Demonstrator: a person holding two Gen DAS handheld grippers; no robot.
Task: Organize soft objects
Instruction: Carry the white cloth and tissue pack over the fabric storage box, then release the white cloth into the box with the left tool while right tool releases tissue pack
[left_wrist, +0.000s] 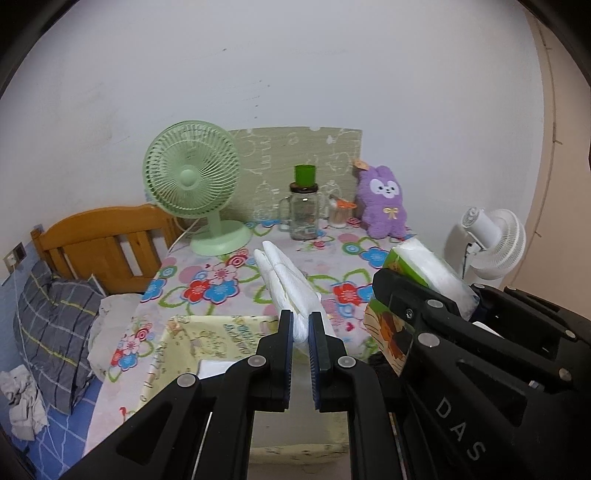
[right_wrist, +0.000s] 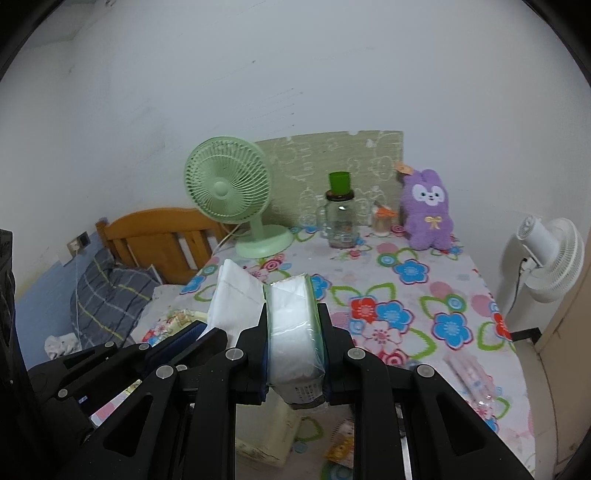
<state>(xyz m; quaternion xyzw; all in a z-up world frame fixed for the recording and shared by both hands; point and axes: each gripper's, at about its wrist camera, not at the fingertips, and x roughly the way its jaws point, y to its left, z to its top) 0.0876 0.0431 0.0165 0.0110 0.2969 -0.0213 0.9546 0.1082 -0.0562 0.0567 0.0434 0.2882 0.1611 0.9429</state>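
Observation:
My left gripper (left_wrist: 301, 328) is shut on a white folded soft pack (left_wrist: 286, 282) and holds it above the floral table. The pack also shows in the right wrist view (right_wrist: 232, 295). My right gripper (right_wrist: 293, 321) is shut on a tissue pack (right_wrist: 293, 325) in clear and green wrap, held above the table. That tissue pack shows in the left wrist view (left_wrist: 424, 267), to the right of the left gripper. A pale yellow fabric bin (left_wrist: 195, 343) sits below the left gripper. A purple plush rabbit (left_wrist: 384, 203) stands at the table's back right.
A green desk fan (left_wrist: 195, 184) stands at the back left of the table (left_wrist: 229, 275). A glass jar with a green cup on top (left_wrist: 304, 206) and a small cup (left_wrist: 339, 214) stand beside the plush. A white fan (right_wrist: 550, 254) stands off the table's right. A bed with pillow (left_wrist: 55, 321) lies left.

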